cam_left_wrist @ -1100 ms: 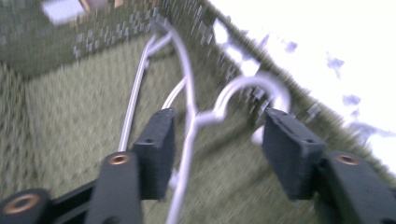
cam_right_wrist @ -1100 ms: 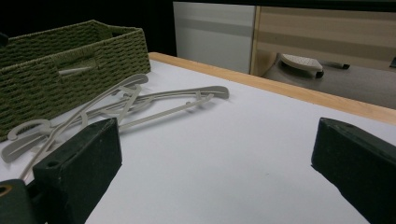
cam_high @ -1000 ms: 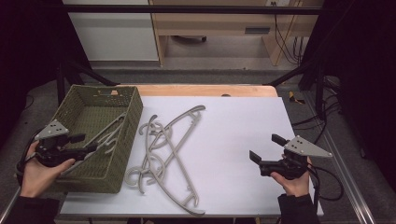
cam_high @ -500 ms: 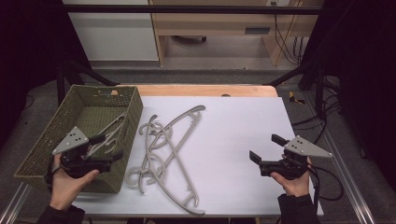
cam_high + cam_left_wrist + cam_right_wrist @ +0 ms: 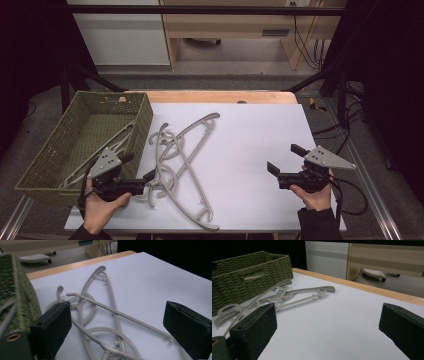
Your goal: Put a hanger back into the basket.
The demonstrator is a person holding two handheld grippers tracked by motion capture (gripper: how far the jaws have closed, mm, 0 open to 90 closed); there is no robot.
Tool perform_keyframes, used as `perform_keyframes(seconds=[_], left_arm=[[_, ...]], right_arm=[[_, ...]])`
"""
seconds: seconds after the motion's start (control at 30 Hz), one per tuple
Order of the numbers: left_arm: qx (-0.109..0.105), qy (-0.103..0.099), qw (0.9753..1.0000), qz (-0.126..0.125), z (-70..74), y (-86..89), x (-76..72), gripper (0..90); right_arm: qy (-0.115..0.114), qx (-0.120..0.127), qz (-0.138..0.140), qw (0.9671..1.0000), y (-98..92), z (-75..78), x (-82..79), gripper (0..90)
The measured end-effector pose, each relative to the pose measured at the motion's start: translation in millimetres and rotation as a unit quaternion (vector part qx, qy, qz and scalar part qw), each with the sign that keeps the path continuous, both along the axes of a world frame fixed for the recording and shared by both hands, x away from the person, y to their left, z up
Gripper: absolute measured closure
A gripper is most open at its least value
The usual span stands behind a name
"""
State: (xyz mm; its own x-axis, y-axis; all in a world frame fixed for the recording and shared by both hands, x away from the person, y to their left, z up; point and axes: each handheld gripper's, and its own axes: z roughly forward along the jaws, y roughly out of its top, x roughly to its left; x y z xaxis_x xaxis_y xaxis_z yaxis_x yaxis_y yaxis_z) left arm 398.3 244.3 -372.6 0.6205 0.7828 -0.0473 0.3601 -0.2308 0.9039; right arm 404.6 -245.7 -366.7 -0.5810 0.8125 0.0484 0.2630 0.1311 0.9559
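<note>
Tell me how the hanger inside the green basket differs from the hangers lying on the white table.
The hanger in the basket lies alone, leaning along the basket wall, while the hangers on the table sit tangled in a pile. The basket one has no tool near it; the table pile has the left tool at its edge, jaws open. The right tool, also open, is well apart from both. All are the same pale grey plastic.
</note>
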Motion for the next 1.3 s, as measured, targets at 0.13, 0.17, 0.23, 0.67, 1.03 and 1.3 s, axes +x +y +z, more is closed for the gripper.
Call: perform_keyframes(seconds=[0.13,0.17,0.23,0.67,1.03,1.3], left_arm=[[0.017,0.003,0.9998,-0.007,-13.8,-12.8,1.6,7.9],[0.017,0.003,0.9998,-0.007,-13.8,-12.8,1.6,8.0],[0.021,0.002,0.9998,-0.006,-18.2,-16.1,2.1,9.3],[0.075,0.043,0.9962,-0.011,-51.4,-31.6,15.0,15.6],[0.121,0.084,0.9889,0.02,-74.7,-39.3,33.7,24.8],[0.136,0.119,0.983,0.034,-84.8,-40.3,45.1,35.8]], right_arm=[[0.0,0.003,0.001,1.0,-0.7,0.1,-0.4,1.8],[0.001,0.004,0.0,1.0,-0.8,0.1,-0.7,1.8],[-0.001,0.006,0.002,1.0,-1.0,0.3,-1.1,1.7],[0.001,0.003,0.002,1.0,0.9,-1.1,-0.6,1.7],[0.004,-0.001,0.006,1.0,3.9,-2.1,0.1,1.8],[0.005,-0.001,0.005,1.0,4.9,-3.2,1.0,1.8]])
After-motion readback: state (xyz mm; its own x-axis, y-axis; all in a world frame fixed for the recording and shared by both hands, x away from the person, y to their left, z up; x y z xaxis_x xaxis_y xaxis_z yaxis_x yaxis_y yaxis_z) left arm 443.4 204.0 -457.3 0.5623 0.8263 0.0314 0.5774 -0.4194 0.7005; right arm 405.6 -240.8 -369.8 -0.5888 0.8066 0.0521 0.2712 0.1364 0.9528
